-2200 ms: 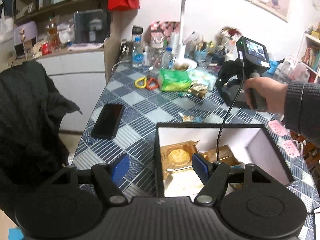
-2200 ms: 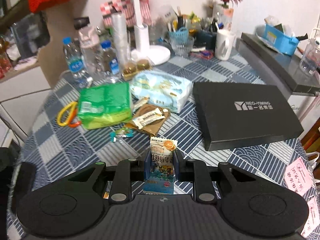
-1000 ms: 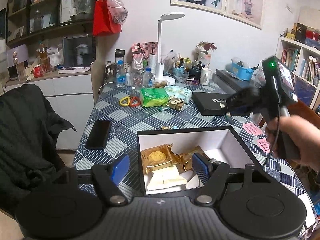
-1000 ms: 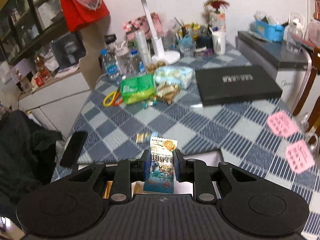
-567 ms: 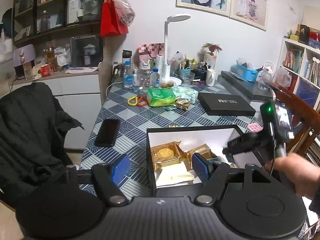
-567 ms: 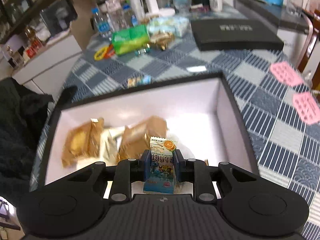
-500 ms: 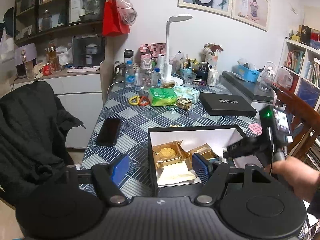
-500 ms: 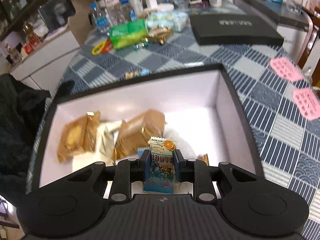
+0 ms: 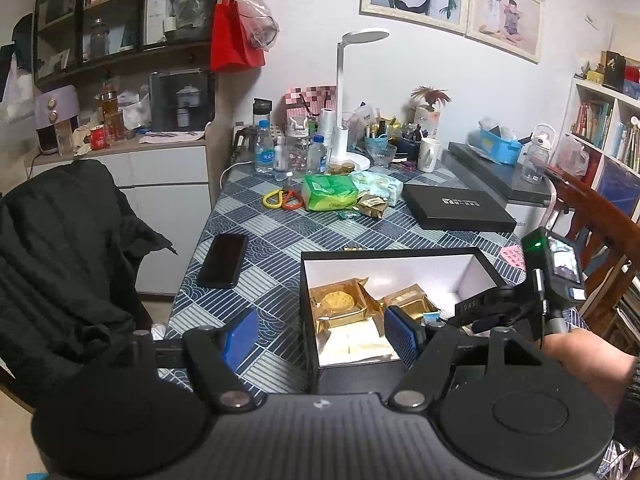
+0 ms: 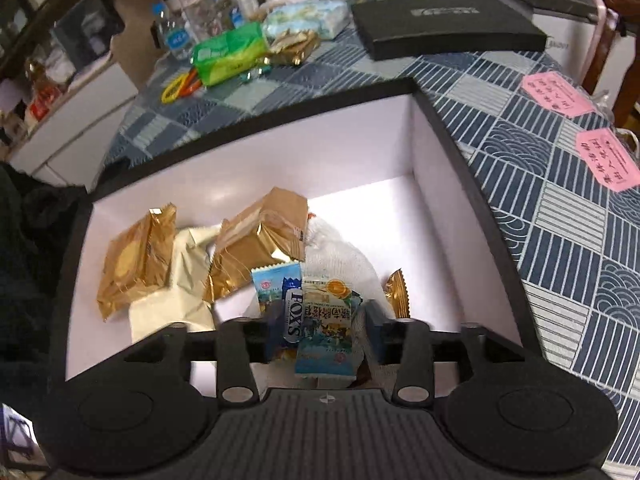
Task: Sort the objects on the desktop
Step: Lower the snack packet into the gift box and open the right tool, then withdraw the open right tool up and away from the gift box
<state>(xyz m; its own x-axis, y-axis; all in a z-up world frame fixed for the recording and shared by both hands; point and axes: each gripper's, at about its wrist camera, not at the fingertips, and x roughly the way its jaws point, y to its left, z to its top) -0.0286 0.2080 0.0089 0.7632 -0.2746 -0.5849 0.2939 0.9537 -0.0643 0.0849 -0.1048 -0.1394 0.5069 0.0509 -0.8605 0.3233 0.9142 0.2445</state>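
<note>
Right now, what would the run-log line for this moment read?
right gripper: open, blue orange-print snack packet released | white-lined black box: gold pastry packs inside | left gripper: open, empty

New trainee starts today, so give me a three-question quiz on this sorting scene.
1. True or false: the left gripper is clamped on a snack.
2. Where is the blue-and-orange snack packet? A: beside the green pack. B: over the inside of the white-lined box. C: on the flat black lid.
3. Fill in: in the left wrist view, the black phone lies on the tablecloth to the ___ of the box.

Key: 1 false, its jaws are open and empty. 2 B. 3 left.
</note>
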